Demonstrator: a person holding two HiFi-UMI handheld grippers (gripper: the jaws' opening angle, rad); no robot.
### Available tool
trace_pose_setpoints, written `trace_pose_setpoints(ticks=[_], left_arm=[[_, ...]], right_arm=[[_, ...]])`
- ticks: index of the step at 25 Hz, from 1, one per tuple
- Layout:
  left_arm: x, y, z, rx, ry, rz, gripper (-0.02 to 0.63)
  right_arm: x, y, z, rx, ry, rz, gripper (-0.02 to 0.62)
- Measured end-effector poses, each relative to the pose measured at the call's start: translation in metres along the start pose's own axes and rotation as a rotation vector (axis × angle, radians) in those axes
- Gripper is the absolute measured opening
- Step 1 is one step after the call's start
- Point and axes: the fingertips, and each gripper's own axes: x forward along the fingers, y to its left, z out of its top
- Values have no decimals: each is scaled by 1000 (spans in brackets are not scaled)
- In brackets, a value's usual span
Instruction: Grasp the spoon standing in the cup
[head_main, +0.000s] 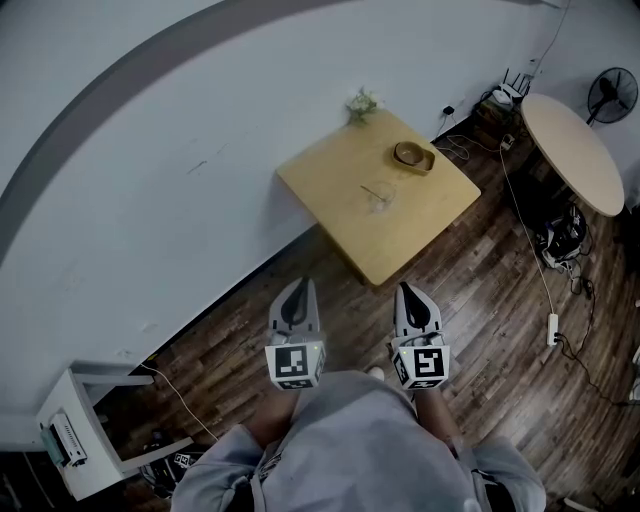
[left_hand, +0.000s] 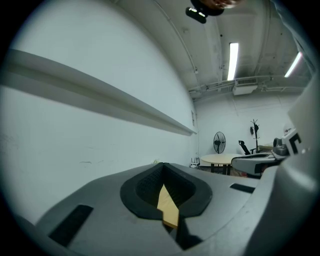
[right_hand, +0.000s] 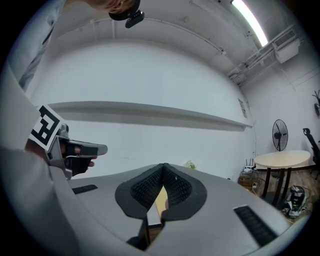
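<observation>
A clear cup (head_main: 380, 199) with a thin spoon (head_main: 372, 190) standing in it sits near the middle of a square wooden table (head_main: 340, 190). Both grippers hang well short of the table, above the wooden floor in front of the person. The left gripper (head_main: 295, 291) has its jaws together and holds nothing. The right gripper (head_main: 413, 291) is also shut and empty. In both gripper views the pads (left_hand: 162, 187) (right_hand: 160, 187) meet at the tip, and only a sliver of the table top shows between them.
A brown wooden bowl (head_main: 414, 156) and a small plant (head_main: 362, 103) stand at the table's far side. A round table (head_main: 573, 152), a fan (head_main: 611, 95) and cables lie to the right. A white wall runs along the left. A white cabinet (head_main: 75, 430) stands at lower left.
</observation>
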Motion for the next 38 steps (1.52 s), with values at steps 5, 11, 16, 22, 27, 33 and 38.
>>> trace_pose_setpoints(ticks=[5, 11, 16, 22, 27, 33, 38], left_arm=[[2, -22, 0, -5, -2, 3, 2], [4, -59, -5, -15, 10, -4, 2], [-1, -79, -15, 0, 40, 18, 2], [2, -76, -4, 7, 18, 49, 2], [10, -67, -8, -6, 20, 49, 2], [30, -39, -11, -31, 7, 46, 2], [51, -6, -9, -39, -9, 45, 2]], right_arm=[[-10, -14, -3, -12, 9, 24, -2], [-27, -41, -8, -5, 30, 34, -2], [-40, -60, -16, 10, 43, 39, -2], [-37, -68, -21, 33, 48, 39, -2], [-25, -66, -24, 30, 56, 36, -2], [1, -54, -27, 12, 72, 21, -2], [36, -40, -21, -3, 74, 9, -2]])
